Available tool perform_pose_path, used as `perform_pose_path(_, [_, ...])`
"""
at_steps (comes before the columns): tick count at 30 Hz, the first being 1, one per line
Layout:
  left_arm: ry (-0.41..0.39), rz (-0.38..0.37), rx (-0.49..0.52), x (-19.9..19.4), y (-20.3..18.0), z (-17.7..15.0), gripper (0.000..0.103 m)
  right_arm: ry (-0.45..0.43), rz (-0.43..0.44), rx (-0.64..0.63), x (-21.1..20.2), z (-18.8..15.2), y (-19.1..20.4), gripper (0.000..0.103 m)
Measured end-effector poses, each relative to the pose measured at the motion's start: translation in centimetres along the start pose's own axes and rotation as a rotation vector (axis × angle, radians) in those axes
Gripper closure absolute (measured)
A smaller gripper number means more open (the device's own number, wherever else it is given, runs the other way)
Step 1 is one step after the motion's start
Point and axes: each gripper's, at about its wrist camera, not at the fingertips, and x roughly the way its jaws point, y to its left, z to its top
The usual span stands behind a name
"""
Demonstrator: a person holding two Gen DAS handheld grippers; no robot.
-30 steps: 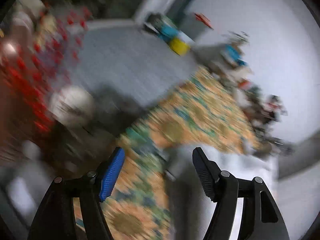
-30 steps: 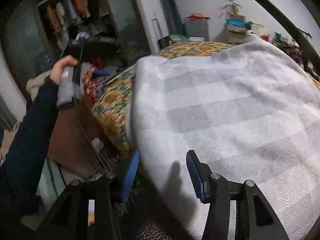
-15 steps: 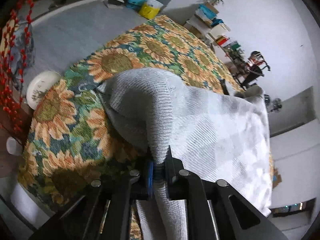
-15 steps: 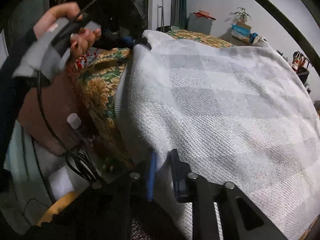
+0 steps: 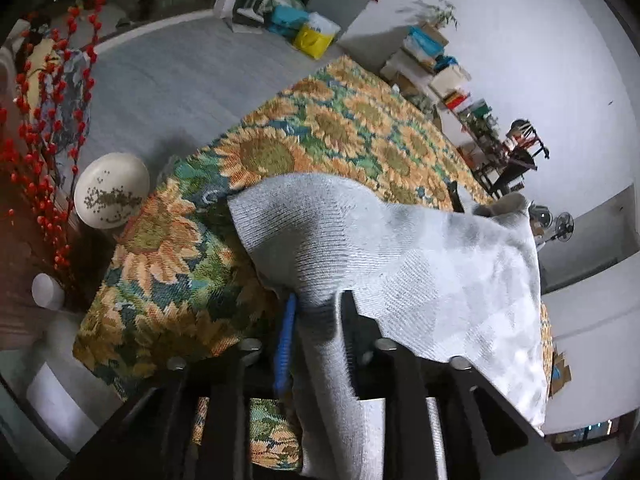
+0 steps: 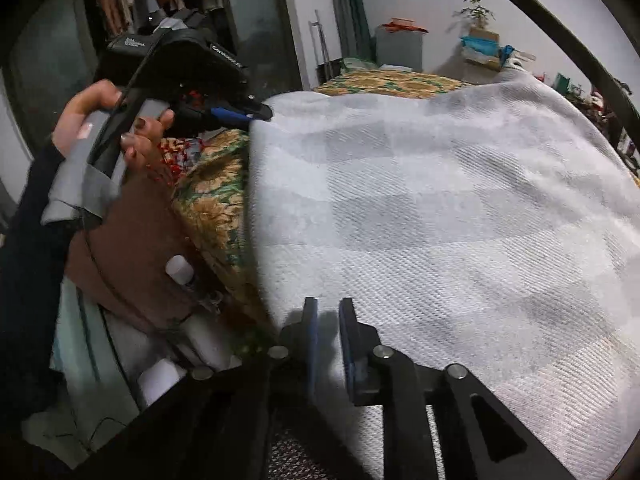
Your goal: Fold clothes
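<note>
A fold of the grey knitted garment [image 5: 400,248] is pinched between the narrowed fingers of the left gripper [image 5: 316,308], and the cloth rises from the grip in a hump, so that corner appears to be raised clear of the surface rather than lying flat. From the grip the garment runs ahead and to the right, where faint checks show in the knit and the far edge sags downward. Ahead and to the left of this gripper, the sunflower-patterned cover [image 5: 332,128] on the table lies bare. Further left, beyond the table edge, stand a white bowl [image 5: 112,190] and a spray of red berries [image 5: 44,120].

The near edge of the same garment [image 6: 440,208] is clamped in the right gripper [image 6: 328,320], whose fingers are almost together with cloth between them. Ahead and to the right of it the garment is spread broadly over the table. Ahead and to the left, a hand [image 6: 120,128] is seen working the left gripper at the neighbouring corner along that edge.

With two points on one edge held, the hold is judged to serve carrying that edge across the rest of the garment as a fold, or drawing it taut to flatten it; which of these is in hand cannot be settled. No finished fold is visible. An even pull from both grips would be needed, since the loose knit is likely to stretch and sag between them.
</note>
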Motion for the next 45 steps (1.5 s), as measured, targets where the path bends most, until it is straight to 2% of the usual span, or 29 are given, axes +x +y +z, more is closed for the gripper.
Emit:
perform_pose_path(1, [-0.001,-0.007,0.001,-0.1,-0.1,-0.1,0.062,-0.007,0.008,-0.029,-0.2,0.0,0.6,0.053])
perform_pose_path(2, [-0.001,-0.013,0.003,-0.1,-0.1,-0.2,0.056,-0.020,0.003,-0.063,-0.3,0.0,1.5,0.039])
perform_pose_path(5, [-0.004,-0.033,0.007,-0.3,-0.3,-0.4,0.055,-0.012,-0.077,-0.187,1.2,-0.5,4.3,0.035])
perform_pose_path(6, [-0.004,-0.039,0.009,-0.4,-0.3,-0.5,0.055,-0.003,-0.119,-0.226,2.0,-0.7,5.0,0.035])
perform_pose_path(7, [-0.005,-0.046,0.010,-0.5,-0.4,-0.6,0.055,0.006,-0.159,-0.265,2.7,-0.8,5.5,0.040])
perform_pose_path(8, [0.003,-0.055,0.019,-0.3,-0.7,-0.8,0.055,0.015,-0.194,-0.297,3.3,-1.0,5.8,0.059])
perform_pose_path(9, [0.012,-0.064,0.027,-0.2,-1.1,-1.1,0.055,0.024,-0.219,-0.305,3.7,-1.0,5.6,0.072])
perform_pose_path(10, [0.008,-0.071,0.024,0.0,-1.2,-1.1,0.055,0.031,-0.222,-0.275,3.7,-0.7,5.0,0.079])
perform_pose_path(13, [-0.002,-0.092,0.012,0.5,-1.4,-1.1,0.055,0.020,-0.175,-0.102,2.6,0.4,1.5,0.087])
perform_pose_path(15, [-0.009,-0.107,0.005,0.8,-1.6,-1.1,0.055,0.000,-0.159,0.001,1.9,1.1,-0.8,0.089])
perform_pose_path(17, [-0.015,-0.121,-0.003,1.2,-1.8,-1.1,0.055,-0.004,-0.203,0.052,1.5,1.2,-2.7,0.090])
perform_pose_path(24, [-0.039,-0.172,-0.029,2.3,-2.3,-1.2,0.055,0.009,-0.296,0.102,1.7,0.8,-5.5,0.090])
perform_pose_path(25, [-0.042,-0.173,-0.039,2.2,-2.0,-1.1,0.053,0.001,-0.290,0.106,1.5,0.8,-5.5,0.089])
perform_pose_path(27, [-0.047,-0.148,-0.041,2.3,-1.6,-1.0,0.049,-0.043,-0.219,0.107,0.4,0.9,-5.0,0.089])
perform_pose_path(30, [-0.038,-0.141,-0.047,2.9,-1.2,-0.9,0.049,-0.104,-0.106,0.020,-0.6,1.0,-2.2,0.087])
perform_pose_path(31, [-0.027,-0.147,-0.052,3.2,-1.2,-0.9,0.049,-0.104,-0.075,-0.023,-0.5,1.0,-1.1,0.085])
perform_pose_path(32, [-0.028,-0.151,-0.053,3.2,-1.1,-1.0,0.049,-0.101,-0.056,-0.064,-0.3,0.9,-0.1,0.072])
perform_pose_path(34, [-0.028,-0.160,-0.053,3.3,-1.0,-1.1,0.049,-0.075,-0.083,-0.133,0.7,0.5,1.6,0.060])
perform_pose_path(37, [-0.031,-0.185,-0.044,2.4,-0.5,-1.7,0.049,-0.033,-0.151,-0.176,2.3,0.0,2.2,0.061])
perform_pose_path(39, [-0.023,-0.225,-0.068,1.5,0.4,-2.2,0.048,-0.029,-0.222,-0.175,3.0,-0.1,1.5,0.070])
perform_pose_path(40, [-0.020,-0.252,-0.086,1.1,0.8,-2.5,0.045,-0.030,-0.241,-0.163,3.0,-0.1,1.1,0.080])
perform_pose_path(42, [-0.028,-0.311,-0.130,0.1,1.8,-3.0,0.038,-0.038,-0.187,-0.086,2.2,0.3,-0.1,0.092])
perform_pose_path(45, [-0.029,-0.388,-0.175,-0.9,2.7,-3.0,0.038,-0.053,-0.082,0.020,0.6,1.1,-1.6,0.097])
